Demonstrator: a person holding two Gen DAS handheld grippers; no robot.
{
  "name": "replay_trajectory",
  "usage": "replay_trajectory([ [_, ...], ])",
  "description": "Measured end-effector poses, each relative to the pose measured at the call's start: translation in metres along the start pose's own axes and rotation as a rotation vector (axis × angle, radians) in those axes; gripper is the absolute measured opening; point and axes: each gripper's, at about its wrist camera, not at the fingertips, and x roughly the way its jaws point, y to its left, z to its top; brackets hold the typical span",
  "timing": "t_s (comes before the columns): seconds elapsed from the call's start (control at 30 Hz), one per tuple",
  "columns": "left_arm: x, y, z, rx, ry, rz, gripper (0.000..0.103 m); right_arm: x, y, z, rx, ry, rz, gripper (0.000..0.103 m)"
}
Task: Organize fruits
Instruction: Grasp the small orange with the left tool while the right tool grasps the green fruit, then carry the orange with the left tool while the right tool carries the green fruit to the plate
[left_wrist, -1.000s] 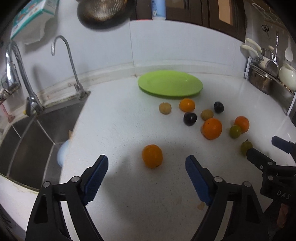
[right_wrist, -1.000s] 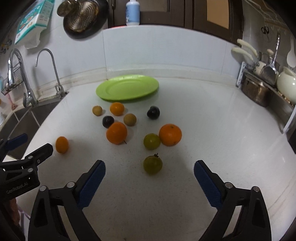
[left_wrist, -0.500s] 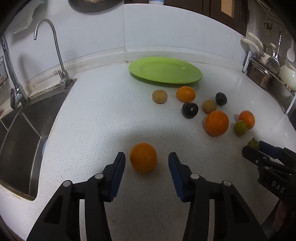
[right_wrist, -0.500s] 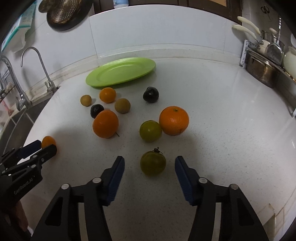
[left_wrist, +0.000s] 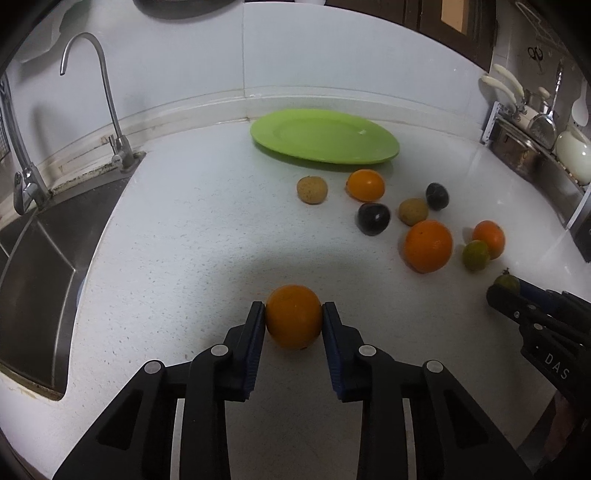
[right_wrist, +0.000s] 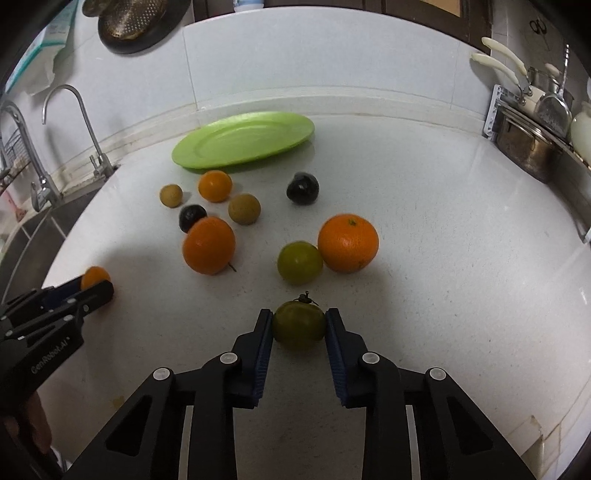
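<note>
You are barely started: your left gripper (left_wrist: 293, 320) is clamped on an orange (left_wrist: 293, 315), your right gripper (right_wrist: 299, 325) apparently on a green tomato (right_wrist: 298, 320), while the green plate (right_wrist: 207, 147) far ahead holds nothing and nine fruits remain between.

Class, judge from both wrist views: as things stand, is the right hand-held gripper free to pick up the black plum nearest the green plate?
Probably not yet: the right hand-held gripper is shut on the green tomato. The black plum itself lies unobstructed.
</note>
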Motion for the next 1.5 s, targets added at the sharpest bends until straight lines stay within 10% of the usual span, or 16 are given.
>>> replay_trajectory([
  [0.83,-0.052,-0.033,0.065,0.078,-0.180,-0.043,0.031,-0.037,0.006,0.075,-0.176,-0.151,0.226,0.030],
  [1.5,0.041,-0.035,0.165,0.069,-0.133,-0.045,0.031,0.064,0.000,0.195,-0.316,-0.069,0.395,0.030],
])
